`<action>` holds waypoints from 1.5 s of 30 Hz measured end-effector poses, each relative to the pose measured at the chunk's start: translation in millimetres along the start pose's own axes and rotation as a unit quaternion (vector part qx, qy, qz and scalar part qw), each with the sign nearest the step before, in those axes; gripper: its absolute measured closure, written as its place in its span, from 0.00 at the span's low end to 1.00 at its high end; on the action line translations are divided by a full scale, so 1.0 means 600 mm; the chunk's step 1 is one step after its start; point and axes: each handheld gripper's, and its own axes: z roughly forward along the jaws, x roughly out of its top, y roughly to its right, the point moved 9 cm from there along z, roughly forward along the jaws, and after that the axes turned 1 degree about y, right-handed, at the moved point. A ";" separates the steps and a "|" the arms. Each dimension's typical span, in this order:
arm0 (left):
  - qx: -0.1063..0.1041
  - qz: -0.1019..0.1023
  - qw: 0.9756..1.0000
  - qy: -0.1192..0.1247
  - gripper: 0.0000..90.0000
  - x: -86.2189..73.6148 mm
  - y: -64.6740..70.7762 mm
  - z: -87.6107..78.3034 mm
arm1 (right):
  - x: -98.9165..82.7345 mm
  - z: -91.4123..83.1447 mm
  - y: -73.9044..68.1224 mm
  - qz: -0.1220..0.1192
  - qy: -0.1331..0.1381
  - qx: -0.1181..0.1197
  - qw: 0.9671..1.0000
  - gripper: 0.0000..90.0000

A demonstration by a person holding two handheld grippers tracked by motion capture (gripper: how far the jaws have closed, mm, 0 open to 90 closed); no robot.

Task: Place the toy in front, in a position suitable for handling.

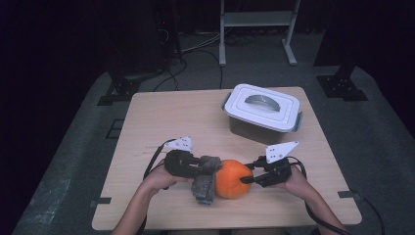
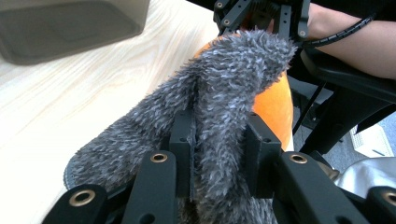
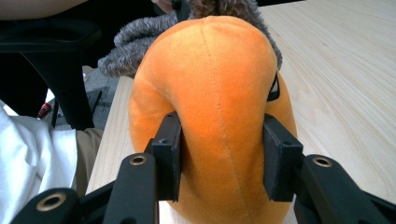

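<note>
So we've got the orange plush (image 1: 234, 179) sitting on the table (image 1: 161, 117) close to the near edge, roughly mid-way along it, with a grey fuzzy cloth (image 1: 205, 182) bunched up against its left side. Could be a grey part of the same toy, honestly can't tell.

Left gripper (image 1: 195, 169) is clamped down tight on that grey fluff; in the left gripper view the pile squeezes out between its jaws, with barely any gap. Right gripper (image 1: 246, 179) comes in from the other side, and the right gripper view has the orange body sitting between its pads (image 3: 167, 156). The fabric dimples a little at both pads, so we'd call that a light hold, jaws about half open.

What worries us:
- That right grip is on a rounded, squishy bulge. Any pull and the plush could just pop out.
- If both hands pull apart, the fluff could slide free of the left jaws, since fur gives little to bite on.
- Everything's near the front edge, so a slip could mean the plush rolling off onto the person's lap.
- The lidded white box (image 1: 263, 112) toward the far right corner is well apart, so no collision worry yet.
</note>
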 end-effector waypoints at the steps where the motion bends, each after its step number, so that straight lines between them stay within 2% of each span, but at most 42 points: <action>1: 0.000 0.000 1.000 0.000 0.76 0.001 0.000 0.000 | 0.001 0.000 0.000 0.000 0.000 -0.001 1.000 0.61; 5: -0.006 0.006 1.000 0.009 0.76 0.015 0.007 -0.001 | 0.002 0.002 0.000 0.003 0.002 -0.003 1.000 0.62; 10: -0.017 0.027 0.999 0.013 0.76 0.045 0.022 0.010 | 0.004 0.006 -0.005 -0.002 -0.001 -0.001 1.000 0.61; 13: -0.013 0.037 0.999 0.000 0.76 0.049 0.026 0.020 | 0.005 0.007 -0.006 0.006 -0.004 -0.004 1.000 0.52; 16: -0.013 0.032 0.999 0.000 0.76 0.044 0.023 0.021 | 0.006 0.004 -0.010 0.025 -0.014 -0.008 1.000 0.40; 18: -0.011 0.027 1.000 -0.002 0.76 0.038 0.019 0.019 | 0.006 0.002 -0.012 0.027 -0.019 -0.016 0.999 0.36; 21: -0.009 0.022 1.000 0.001 0.76 0.033 0.016 0.016 | 0.006 0.002 -0.017 0.024 -0.019 -0.024 0.999 0.34; 24: -0.005 0.018 1.000 0.001 0.76 0.026 0.013 0.010 | 0.005 -0.002 -0.023 0.011 -0.029 -0.049 0.998 0.34; 30: -0.004 0.012 1.000 0.006 0.76 0.022 0.012 0.007 | 0.004 -0.004 -0.032 0.028 -0.032 -0.068 0.997 0.32; 33: -0.006 0.016 1.000 0.006 0.76 0.025 0.016 0.011 | 0.011 0.007 -0.034 0.025 -0.027 -0.078 0.996 0.29; 34: -0.016 0.023 1.000 0.002 0.76 0.027 0.025 0.016 | 0.013 0.013 -0.034 0.022 -0.028 -0.079 0.996 0.28; 36: -0.018 0.028 0.999 -0.002 0.76 0.027 0.033 0.020 | 0.011 0.019 -0.033 0.010 -0.038 -0.078 0.996 0.28; 42: -0.042 0.028 0.999 -0.008 0.76 0.025 0.046 0.026 | 0.007 0.012 -0.012 -0.003 -0.040 -0.054 0.998 0.42; 45: -0.045 0.027 0.999 -0.006 0.76 0.025 0.048 0.028 | 0.002 0.007 -0.004 -0.006 -0.034 -0.041 0.999 0.49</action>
